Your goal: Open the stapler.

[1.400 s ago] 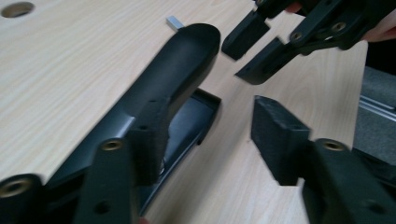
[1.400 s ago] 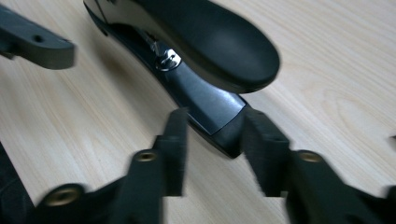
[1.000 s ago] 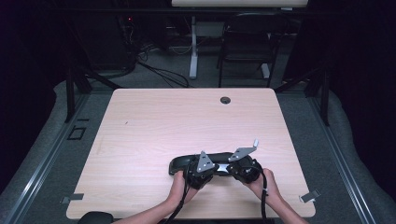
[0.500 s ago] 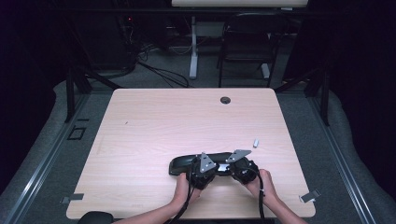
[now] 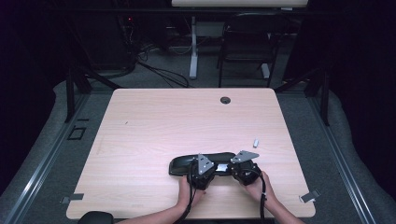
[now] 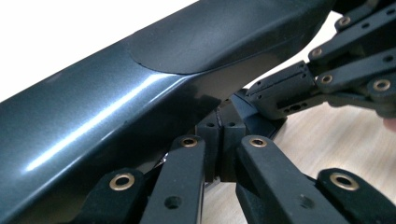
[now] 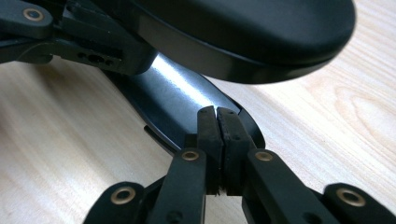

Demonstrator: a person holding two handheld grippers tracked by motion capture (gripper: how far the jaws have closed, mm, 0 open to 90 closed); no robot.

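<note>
- Work surface: a light wooden table (image 5: 154, 140); a round dark grommet (image 5: 225, 100) sits near its far edge; a small pale object (image 5: 256, 141) lies on the right part of the top, apart from the work in hand; its identity cannot be told
- Item in hand: a long, dark, glossy case (image 5: 187, 164), glasses-case in shape, lies near the person's edge of the table, slightly right of centre; it runs left to right across the high view
- Lid: in the right gripper view the case (image 7: 187, 100) stands parted, its upper shell (image 7: 243, 32) raised above the lower shell; the left gripper view shows the long outer side of the case (image 6: 116, 107) close up
- Left gripper (image 5: 201, 171): held by the left hand (image 5: 185, 192) at the near side of the case; in the left gripper view the left gripper (image 6: 221, 140) has its jaws pressed together against the lower edge of the case; whether anything is caught between them cannot be told
- Right gripper (image 5: 243, 169): held by the right hand (image 5: 258, 186) at the right end of the case; in the right gripper view the right gripper (image 7: 217, 126) has its jaws drawn tight together, pad to pad, at the rim of the lower shell; a thin edge may lie between them, not verifiable
- Proximity: the two grippers stand close side by side; the right gripper's linkage (image 6: 327, 79) shows at the upper right of the left gripper view
</note>
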